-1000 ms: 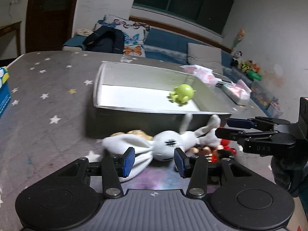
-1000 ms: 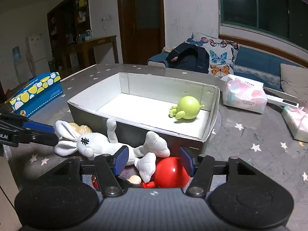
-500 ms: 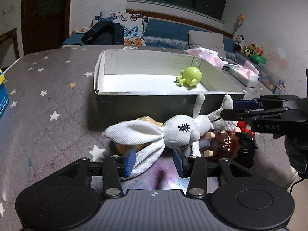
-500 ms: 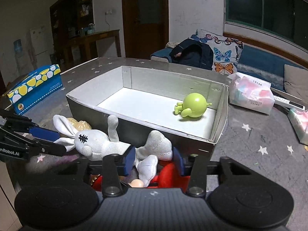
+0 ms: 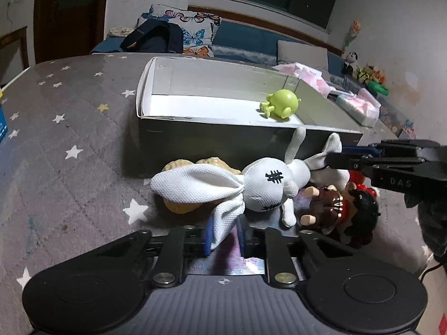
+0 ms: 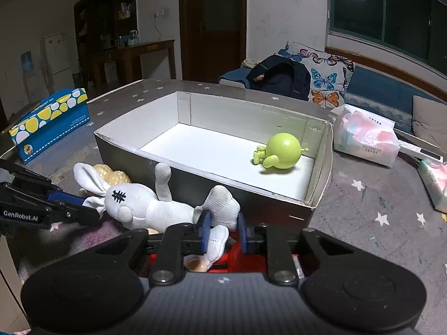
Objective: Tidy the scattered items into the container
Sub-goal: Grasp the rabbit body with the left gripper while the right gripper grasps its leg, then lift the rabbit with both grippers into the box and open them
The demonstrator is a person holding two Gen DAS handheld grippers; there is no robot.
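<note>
A white plush rabbit (image 5: pixel 262 187) lies on the starry table in front of the open grey box (image 5: pixel 212 139). My left gripper (image 5: pixel 223 237) is shut on one of its long ears. My right gripper (image 6: pixel 222 231) is shut on one of its feet; the rabbit also shows in the right wrist view (image 6: pixel 145 206). A green round toy (image 6: pixel 282 150) lies inside the box (image 6: pixel 321 167). A brown and red doll (image 5: pixel 340 209) and a yellow toy (image 5: pixel 181 206) lie partly under the rabbit.
A blue and yellow tissue box (image 6: pixel 47 122) stands at the table's left. Pink tissue packs (image 6: pixel 366 139) lie right of the box. A sofa with a backpack (image 6: pixel 279 78) is behind the table.
Both grippers have closed, the left on the rabbit's ear and the right on its foot. Both cameras have drawn nearer to the rabbit.
</note>
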